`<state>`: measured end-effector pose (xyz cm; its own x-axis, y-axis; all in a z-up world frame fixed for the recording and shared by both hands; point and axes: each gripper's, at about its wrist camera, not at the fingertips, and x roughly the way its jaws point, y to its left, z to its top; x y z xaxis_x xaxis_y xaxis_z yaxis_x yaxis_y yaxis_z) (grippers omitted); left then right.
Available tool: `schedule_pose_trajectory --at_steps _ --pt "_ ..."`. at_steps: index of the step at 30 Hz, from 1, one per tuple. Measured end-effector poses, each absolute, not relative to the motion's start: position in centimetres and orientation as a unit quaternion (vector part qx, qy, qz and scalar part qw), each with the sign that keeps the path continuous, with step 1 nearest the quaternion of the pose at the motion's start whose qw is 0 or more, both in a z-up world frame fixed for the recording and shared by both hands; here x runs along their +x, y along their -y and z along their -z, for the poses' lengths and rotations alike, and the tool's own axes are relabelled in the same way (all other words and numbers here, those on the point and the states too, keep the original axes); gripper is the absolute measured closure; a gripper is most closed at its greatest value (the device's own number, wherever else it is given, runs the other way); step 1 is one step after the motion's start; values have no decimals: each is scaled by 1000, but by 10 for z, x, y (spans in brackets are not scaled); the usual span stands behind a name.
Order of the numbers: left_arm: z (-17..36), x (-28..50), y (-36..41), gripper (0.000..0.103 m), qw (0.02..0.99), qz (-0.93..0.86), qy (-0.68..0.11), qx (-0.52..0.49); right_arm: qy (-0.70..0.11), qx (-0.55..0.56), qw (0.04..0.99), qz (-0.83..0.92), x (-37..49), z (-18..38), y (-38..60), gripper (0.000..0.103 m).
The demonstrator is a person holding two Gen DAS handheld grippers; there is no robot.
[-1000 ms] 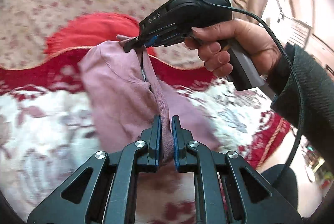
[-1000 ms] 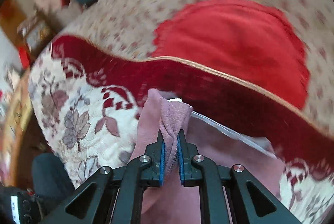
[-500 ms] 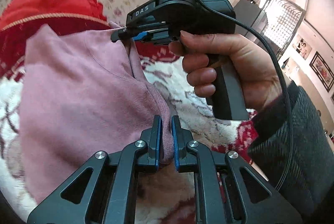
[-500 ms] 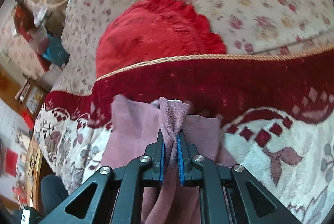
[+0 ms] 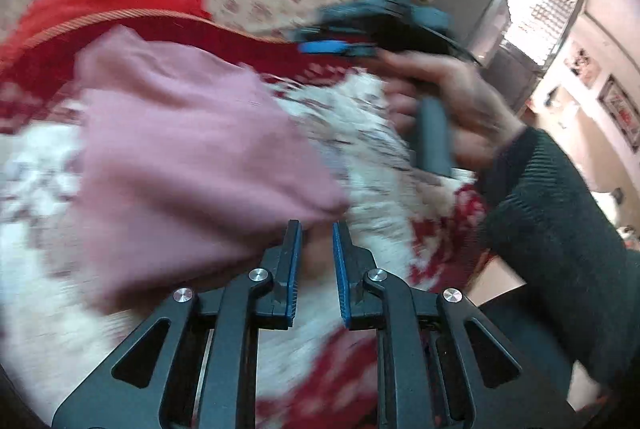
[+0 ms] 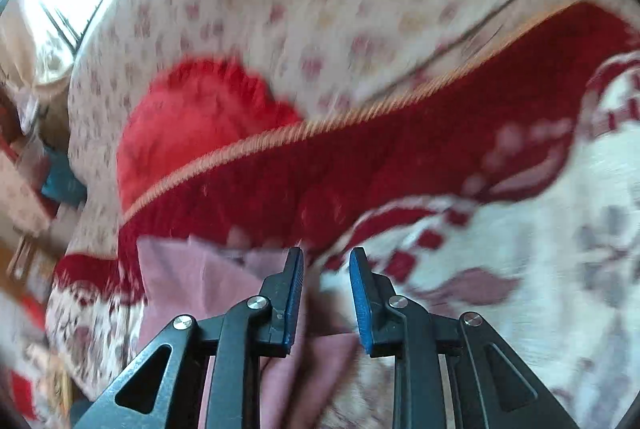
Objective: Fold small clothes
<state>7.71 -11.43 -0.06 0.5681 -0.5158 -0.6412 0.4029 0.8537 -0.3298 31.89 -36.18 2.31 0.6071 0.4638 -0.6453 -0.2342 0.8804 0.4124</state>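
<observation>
Both views were smeared by motion blur. In the left wrist view the right gripper (image 5: 340, 47) was only a dark and blue streak, so how its jaws stood could not be read there. The pink garment (image 5: 192, 149) had soft edges, and its folds could not be told. The person's sleeve (image 5: 560, 229) was cut off at the right edge. Small framed pictures (image 5: 618, 109) on the wall were too blurred to read.

Both grippers parted, angled downward.
Left gripper (image 5: 316, 229) and right gripper (image 6: 326, 255): jaws just opening, pads off the cloth. Right hand (image 5: 448, 101) at 2 o'clock of left view, blurred, dark sleeve (image 5: 552, 229).
</observation>
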Motion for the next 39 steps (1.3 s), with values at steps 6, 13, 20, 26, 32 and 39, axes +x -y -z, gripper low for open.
schedule_pose_trajectory --at_steps 6,13,20,26,32,39 --pt "-1 79 59 90 904 168 -385 -79 -354 -7 879 -319 220 -64 309 81" --pt "24 90 67 90 890 166 -413 -94 -399 -68 840 -361 169 -18 270 81" --pt "34 86 66 89 870 170 -447 -119 -478 -83 804 -345 178 24 283 81" --pt "-8 106 52 89 894 167 -391 -138 -397 12 856 -330 197 -23 301 81" --pt "32 163 45 90 880 142 -429 -148 -403 1 861 -310 233 -13 274 80" --pt "-6 173 39 89 899 152 -389 -133 -457 -49 839 -293 252 5 269 80"
